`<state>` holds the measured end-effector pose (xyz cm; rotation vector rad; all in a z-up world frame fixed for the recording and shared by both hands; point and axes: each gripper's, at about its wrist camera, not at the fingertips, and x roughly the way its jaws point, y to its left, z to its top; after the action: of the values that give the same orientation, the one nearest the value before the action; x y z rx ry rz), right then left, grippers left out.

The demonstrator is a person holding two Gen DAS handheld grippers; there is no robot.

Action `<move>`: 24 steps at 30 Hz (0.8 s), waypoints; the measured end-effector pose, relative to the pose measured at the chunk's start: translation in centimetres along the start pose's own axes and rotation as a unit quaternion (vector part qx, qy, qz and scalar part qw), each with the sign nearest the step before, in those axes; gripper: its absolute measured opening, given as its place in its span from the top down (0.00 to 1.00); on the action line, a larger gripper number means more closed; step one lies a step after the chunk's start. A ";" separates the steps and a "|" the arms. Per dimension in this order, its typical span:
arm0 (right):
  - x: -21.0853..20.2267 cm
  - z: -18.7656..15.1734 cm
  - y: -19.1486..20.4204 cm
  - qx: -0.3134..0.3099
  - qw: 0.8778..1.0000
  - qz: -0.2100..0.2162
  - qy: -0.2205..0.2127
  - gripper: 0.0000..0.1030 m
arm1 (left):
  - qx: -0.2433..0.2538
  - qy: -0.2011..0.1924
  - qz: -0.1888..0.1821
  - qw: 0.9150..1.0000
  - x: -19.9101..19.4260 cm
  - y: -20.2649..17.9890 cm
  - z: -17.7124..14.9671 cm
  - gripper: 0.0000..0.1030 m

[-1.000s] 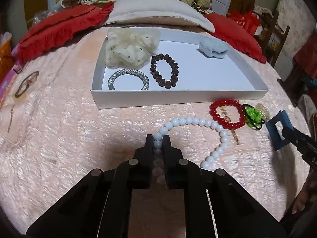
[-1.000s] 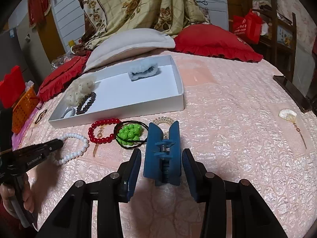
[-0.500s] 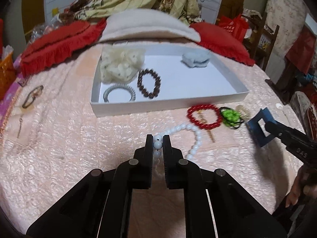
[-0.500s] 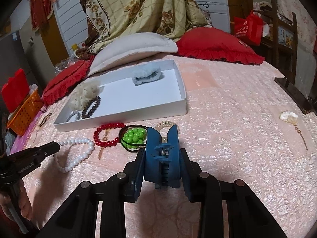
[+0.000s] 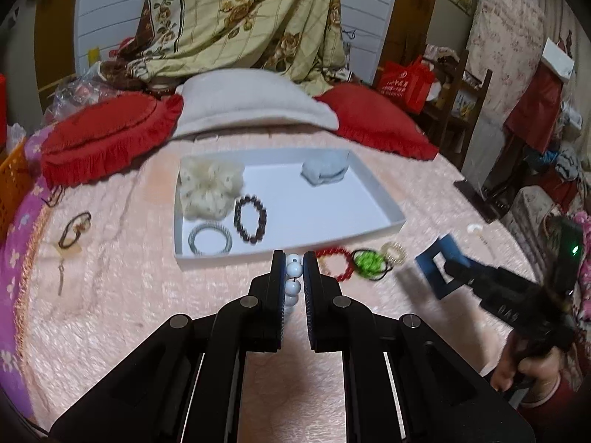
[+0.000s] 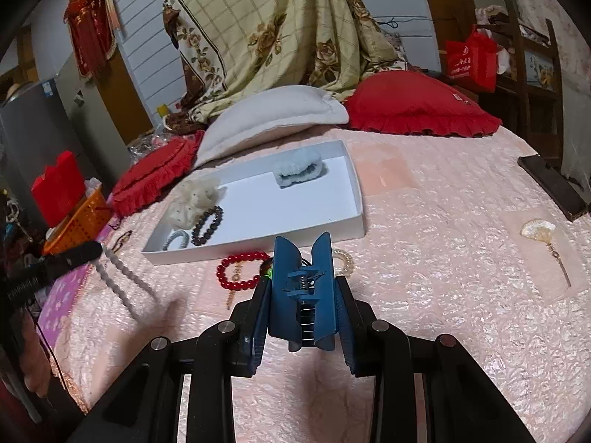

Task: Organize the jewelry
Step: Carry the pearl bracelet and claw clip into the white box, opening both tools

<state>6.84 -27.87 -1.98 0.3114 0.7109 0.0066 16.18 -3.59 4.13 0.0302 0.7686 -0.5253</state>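
Observation:
My left gripper (image 5: 294,263) is shut on a white bead necklace (image 5: 294,268), lifted above the pink bedspread; in the right wrist view the necklace (image 6: 120,282) hangs from it at the left. My right gripper (image 6: 302,288) is shut on a blue claw hair clip (image 6: 303,295), raised off the bed; the clip (image 5: 437,269) also shows at the right of the left wrist view. A white tray (image 5: 384,199) ahead holds a cream scrunchie (image 5: 208,188), a dark bead bracelet (image 5: 250,218), a silver bangle (image 5: 209,239) and a pale blue scrunchie (image 5: 325,170).
In front of the tray lie a red bead bracelet (image 6: 242,271), a green bead hair tie (image 5: 369,263) and a gold coil tie (image 5: 393,251). A hair pin (image 6: 543,236) and a dark phone (image 6: 552,184) lie right. Pillows (image 6: 273,118) border the far side.
The left gripper rose with the white necklace, lifting it off the bedspread. The right gripper closed on the blue clip and raised it a little.

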 end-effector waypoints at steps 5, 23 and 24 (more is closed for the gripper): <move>0.1 1.5 0.4 -0.007 1.000 0.015 -0.009 0.69 | 0.012 -0.007 -0.003 1.000 -0.8 -0.8 2.7 0.92; 12.1 9.1 -0.4 -0.010 0.999 0.035 0.033 0.69 | 0.071 0.047 0.093 0.992 13.6 -3.8 14.0 0.92; 12.7 9.2 -0.6 -0.009 0.999 0.033 0.036 0.69 | 0.071 0.055 0.098 0.991 14.9 -3.6 14.3 0.92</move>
<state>22.31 -29.56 -3.69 0.3184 0.7707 0.0872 32.77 -16.38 5.06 0.2669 0.8247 -0.3919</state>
